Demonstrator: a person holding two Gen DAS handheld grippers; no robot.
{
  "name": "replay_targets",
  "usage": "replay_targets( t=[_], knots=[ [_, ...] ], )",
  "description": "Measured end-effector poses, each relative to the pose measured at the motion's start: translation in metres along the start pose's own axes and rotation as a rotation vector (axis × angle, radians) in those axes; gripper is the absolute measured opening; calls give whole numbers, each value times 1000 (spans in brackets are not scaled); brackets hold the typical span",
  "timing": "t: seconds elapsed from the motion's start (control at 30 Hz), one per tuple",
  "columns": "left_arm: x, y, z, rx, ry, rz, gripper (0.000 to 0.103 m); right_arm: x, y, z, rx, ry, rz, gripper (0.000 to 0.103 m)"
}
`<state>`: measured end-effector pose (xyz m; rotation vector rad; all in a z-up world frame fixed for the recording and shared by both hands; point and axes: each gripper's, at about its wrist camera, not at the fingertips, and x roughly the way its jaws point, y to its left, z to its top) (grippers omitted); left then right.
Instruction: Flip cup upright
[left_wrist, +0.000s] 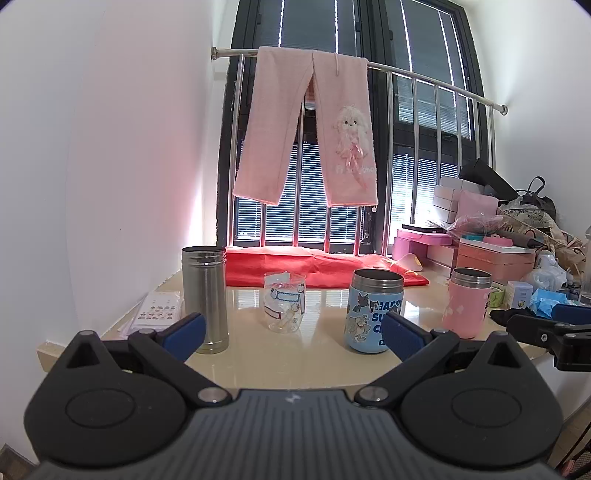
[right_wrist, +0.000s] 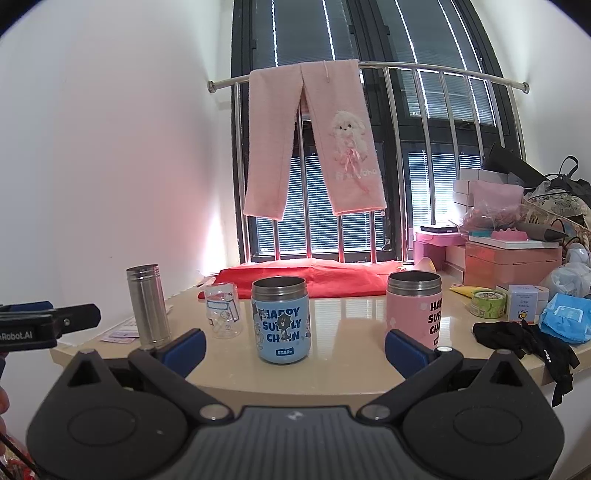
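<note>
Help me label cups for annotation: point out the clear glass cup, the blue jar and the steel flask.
clear glass cup (left_wrist: 284, 302): left wrist view, middle of its printed side.
blue jar (right_wrist: 281, 325): right wrist view, on its lettering.
steel flask (left_wrist: 205, 299): left wrist view, mid-body.

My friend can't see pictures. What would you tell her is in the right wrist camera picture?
Four cups stand in a row on a beige table: a steel tumbler, a clear glass cup that looks upside down, a blue cartoon cup and a pink cup. The right gripper is open and empty in front of them.
</note>
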<state>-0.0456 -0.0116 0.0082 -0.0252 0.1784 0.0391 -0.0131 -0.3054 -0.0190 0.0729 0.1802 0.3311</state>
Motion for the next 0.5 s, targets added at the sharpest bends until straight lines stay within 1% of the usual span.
replay_targets(
  t=[0.5],
  knots=[
    [-1,1,1,-3,-5,-11,103,0,1,0,0,1,1,103]
  ],
)
